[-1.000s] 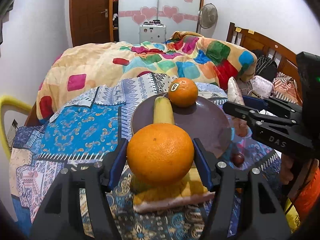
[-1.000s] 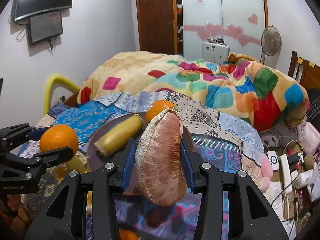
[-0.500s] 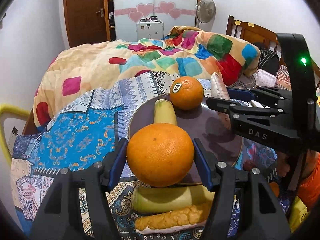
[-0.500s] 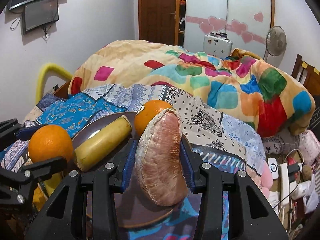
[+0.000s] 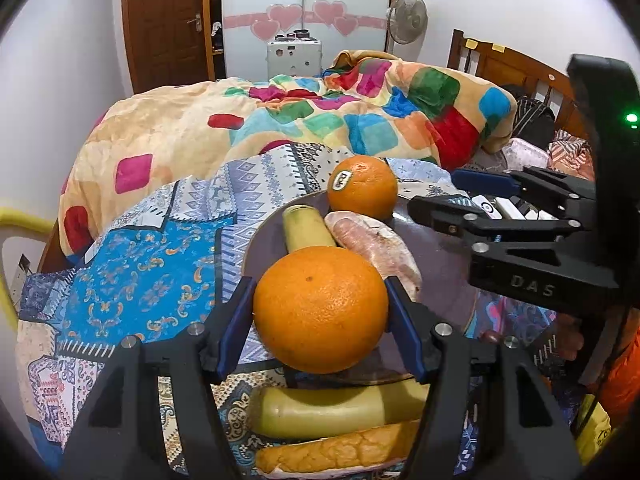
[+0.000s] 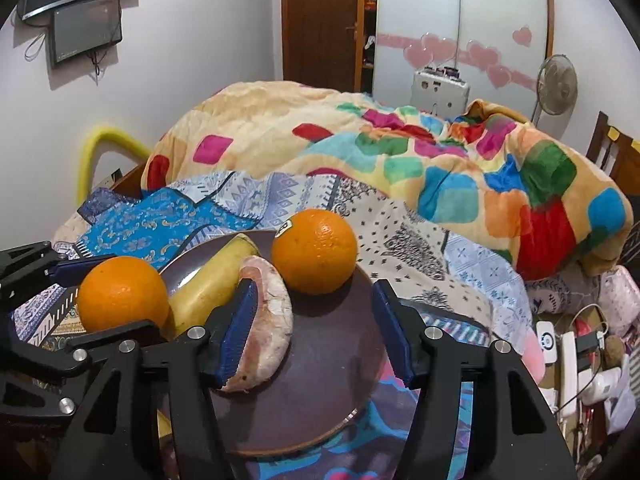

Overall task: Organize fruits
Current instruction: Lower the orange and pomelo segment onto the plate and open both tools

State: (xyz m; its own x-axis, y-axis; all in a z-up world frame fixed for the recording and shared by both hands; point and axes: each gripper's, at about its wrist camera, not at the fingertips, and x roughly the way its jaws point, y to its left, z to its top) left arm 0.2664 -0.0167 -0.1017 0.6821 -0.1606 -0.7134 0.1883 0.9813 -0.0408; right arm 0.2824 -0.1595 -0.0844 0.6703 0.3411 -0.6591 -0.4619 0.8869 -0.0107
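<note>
My left gripper (image 5: 320, 308) is shut on an orange (image 5: 320, 308) and holds it above the near rim of the dark round plate (image 5: 444, 264). It shows in the right wrist view too (image 6: 122, 294). On the plate (image 6: 332, 364) lie a banana (image 6: 208, 284), a pink pomelo wedge (image 6: 268, 328) and a second orange with a sticker (image 6: 315, 251). My right gripper (image 6: 312, 332) is open over the plate, and the wedge rests free against its left finger. It also shows from the side in the left wrist view (image 5: 444, 196).
A second banana (image 5: 336, 408) and a bread-like wedge (image 5: 340, 452) lie on the patterned cloth (image 5: 132, 280) below the held orange. A colourful quilt (image 5: 304, 120) is heaped behind. Cables and a power strip (image 6: 568, 356) lie at the right.
My right gripper has opened and let the pomelo wedge down onto the plate beside the banana. My left gripper still holds its orange and has moved closer to the plate.
</note>
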